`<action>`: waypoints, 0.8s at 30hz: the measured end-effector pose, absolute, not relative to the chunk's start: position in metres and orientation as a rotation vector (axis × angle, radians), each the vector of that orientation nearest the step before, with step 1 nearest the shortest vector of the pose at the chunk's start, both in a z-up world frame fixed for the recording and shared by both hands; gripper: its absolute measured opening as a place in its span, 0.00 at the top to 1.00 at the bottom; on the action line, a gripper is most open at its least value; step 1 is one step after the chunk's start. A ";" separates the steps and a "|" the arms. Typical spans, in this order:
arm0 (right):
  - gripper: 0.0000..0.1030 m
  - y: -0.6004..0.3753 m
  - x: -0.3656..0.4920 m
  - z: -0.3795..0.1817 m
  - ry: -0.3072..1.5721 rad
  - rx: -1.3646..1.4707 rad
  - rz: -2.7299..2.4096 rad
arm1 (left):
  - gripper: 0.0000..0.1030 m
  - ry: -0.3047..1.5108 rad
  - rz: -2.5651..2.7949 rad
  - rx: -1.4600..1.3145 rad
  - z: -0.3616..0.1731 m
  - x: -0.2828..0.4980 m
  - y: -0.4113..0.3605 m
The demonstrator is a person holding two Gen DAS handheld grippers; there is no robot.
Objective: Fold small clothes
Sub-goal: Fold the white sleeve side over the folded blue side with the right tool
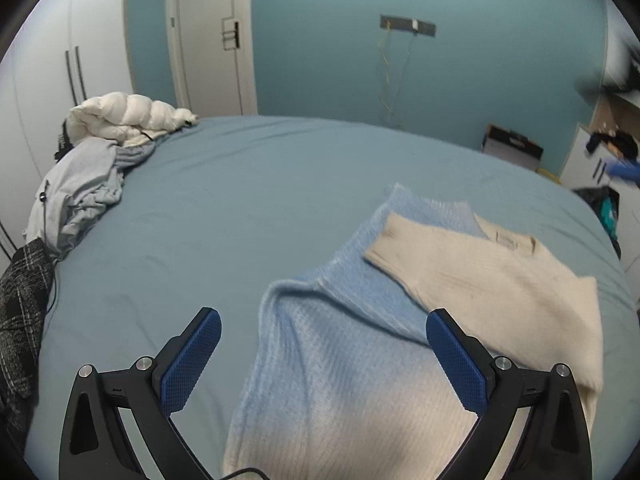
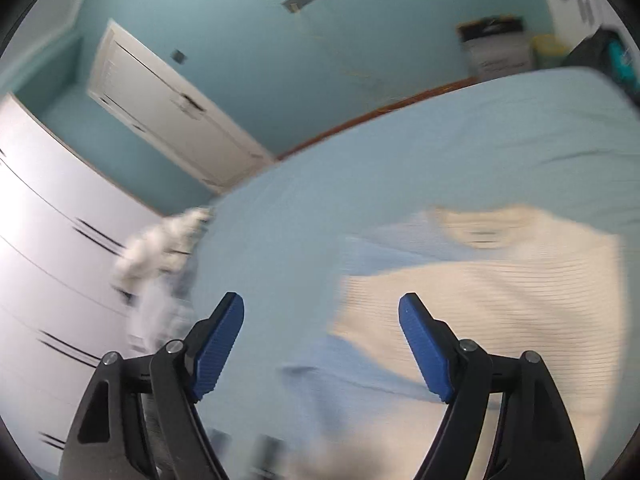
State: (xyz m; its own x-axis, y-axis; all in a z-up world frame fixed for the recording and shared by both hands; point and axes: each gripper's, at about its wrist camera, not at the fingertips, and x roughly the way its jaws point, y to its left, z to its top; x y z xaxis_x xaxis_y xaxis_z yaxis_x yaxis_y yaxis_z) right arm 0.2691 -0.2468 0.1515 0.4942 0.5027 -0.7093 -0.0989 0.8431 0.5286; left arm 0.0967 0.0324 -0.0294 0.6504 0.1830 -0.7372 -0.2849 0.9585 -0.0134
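Knit sweater (image 1: 360, 340), light blue fading to cream, lies on the bed (image 1: 220, 220), right of centre; a cream sleeve (image 1: 440, 248) is folded across the blue part, neck label visible. Left gripper (image 1: 322, 340) hovers over it, jaws spread wide, nothing held. Right gripper (image 2: 322, 328) likewise wide apart and empty; that view is motion-blurred. Blue-grey sheet, clothes pile (image 1: 88, 176) at the far left edge. Teal wall (image 1: 480, 80), white door (image 1: 212, 40), white wardrobe (image 1: 48, 80).
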 end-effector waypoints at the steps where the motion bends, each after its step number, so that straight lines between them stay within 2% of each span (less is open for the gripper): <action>1: 0.25 -0.255 0.262 0.147 0.981 0.422 0.343 | 0.00 0.841 0.254 -0.125 -0.032 0.100 0.029; 4: 0.23 -0.323 0.222 0.119 0.950 0.241 0.109 | 0.00 0.879 0.223 -0.120 -0.039 0.105 0.020; 6: 0.18 -0.367 0.181 0.092 0.960 0.146 -0.058 | 0.00 0.919 0.190 -0.128 -0.045 0.111 0.014; 10: 0.17 -0.425 0.132 0.029 1.026 0.222 -0.249 | 0.00 0.991 0.084 -0.199 -0.053 0.134 0.001; 14: 0.17 -0.429 0.142 -0.034 1.222 0.347 -0.214 | 0.00 1.051 0.083 -0.223 -0.064 0.174 0.002; 19: 0.17 -0.399 0.180 -0.051 1.281 0.288 -0.198 | 0.01 1.065 0.108 -0.366 -0.084 0.219 0.034; 24: 0.17 -0.361 0.193 -0.048 1.297 0.175 -0.203 | 0.15 1.150 0.066 -0.440 -0.119 0.268 0.046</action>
